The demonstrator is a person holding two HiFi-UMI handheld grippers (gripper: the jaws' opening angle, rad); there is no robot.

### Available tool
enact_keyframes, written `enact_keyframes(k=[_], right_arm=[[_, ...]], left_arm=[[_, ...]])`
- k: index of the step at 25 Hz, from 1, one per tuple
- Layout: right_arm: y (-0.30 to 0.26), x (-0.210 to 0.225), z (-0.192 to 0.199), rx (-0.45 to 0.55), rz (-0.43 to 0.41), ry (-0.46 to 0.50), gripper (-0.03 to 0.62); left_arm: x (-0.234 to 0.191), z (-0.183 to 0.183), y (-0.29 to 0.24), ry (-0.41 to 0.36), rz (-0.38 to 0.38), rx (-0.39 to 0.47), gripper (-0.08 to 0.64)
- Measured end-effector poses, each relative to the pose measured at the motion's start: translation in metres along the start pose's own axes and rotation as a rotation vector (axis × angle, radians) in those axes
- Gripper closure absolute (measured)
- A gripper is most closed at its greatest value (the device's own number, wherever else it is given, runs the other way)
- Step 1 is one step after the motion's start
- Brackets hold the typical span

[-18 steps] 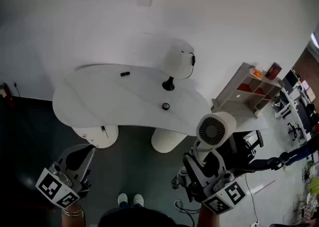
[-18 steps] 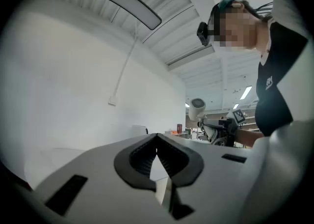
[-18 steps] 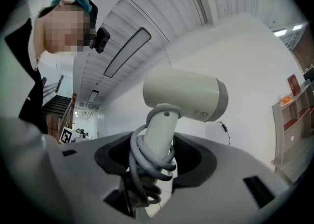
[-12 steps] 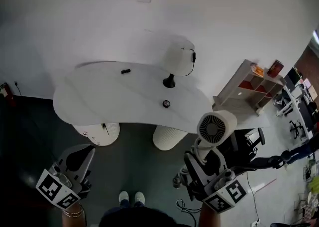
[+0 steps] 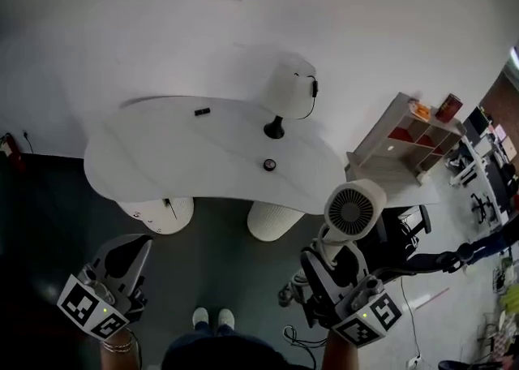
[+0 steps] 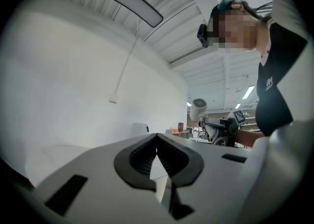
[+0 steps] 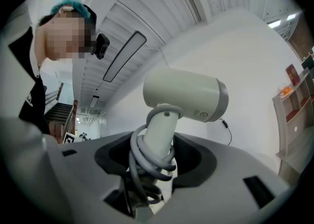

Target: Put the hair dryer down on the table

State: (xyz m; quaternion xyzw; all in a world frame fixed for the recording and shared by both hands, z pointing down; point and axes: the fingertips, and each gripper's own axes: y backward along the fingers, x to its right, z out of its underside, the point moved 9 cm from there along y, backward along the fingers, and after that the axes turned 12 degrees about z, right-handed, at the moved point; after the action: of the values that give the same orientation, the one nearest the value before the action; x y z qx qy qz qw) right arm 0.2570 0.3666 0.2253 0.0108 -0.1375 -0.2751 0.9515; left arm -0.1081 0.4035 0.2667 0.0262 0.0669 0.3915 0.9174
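Observation:
A white hair dryer [image 5: 353, 208] stands upright in my right gripper [image 5: 329, 253], its round grille toward the head camera. It hangs above the floor, off the table's near right edge. In the right gripper view the jaws are shut on the dryer's handle [image 7: 162, 134], which has its grey cord [image 7: 147, 161] wound around it. My left gripper [image 5: 132, 250] is low at the left, shut, with nothing in it; its tips meet in the left gripper view [image 6: 157, 136]. The curved white table [image 5: 178, 161] lies ahead of both grippers.
On the table are a small black item [image 5: 202, 111], a small round item [image 5: 268, 165] and a white rounded form on a black stand [image 5: 290, 92]. A shelf unit [image 5: 409, 145] and an office chair [image 5: 405, 234] stand at the right. My shoes [image 5: 208, 321] are on dark floor.

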Motion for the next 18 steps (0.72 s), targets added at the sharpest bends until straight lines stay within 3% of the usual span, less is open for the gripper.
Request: enact_keyframes(k=[6,18], right_arm=[[0.002,0.010,0.001,0.002,-0.006,-0.038,0.350],[0.001,0.034,0.010,-0.050,-0.047,-0.009,0.350]], left_arm=[[0.005,0.005,-0.008,-0.013,-0.019,-0.015,0.552],[0.012,0.022,-0.035,0.011,-0.014,-0.030,0.551]])
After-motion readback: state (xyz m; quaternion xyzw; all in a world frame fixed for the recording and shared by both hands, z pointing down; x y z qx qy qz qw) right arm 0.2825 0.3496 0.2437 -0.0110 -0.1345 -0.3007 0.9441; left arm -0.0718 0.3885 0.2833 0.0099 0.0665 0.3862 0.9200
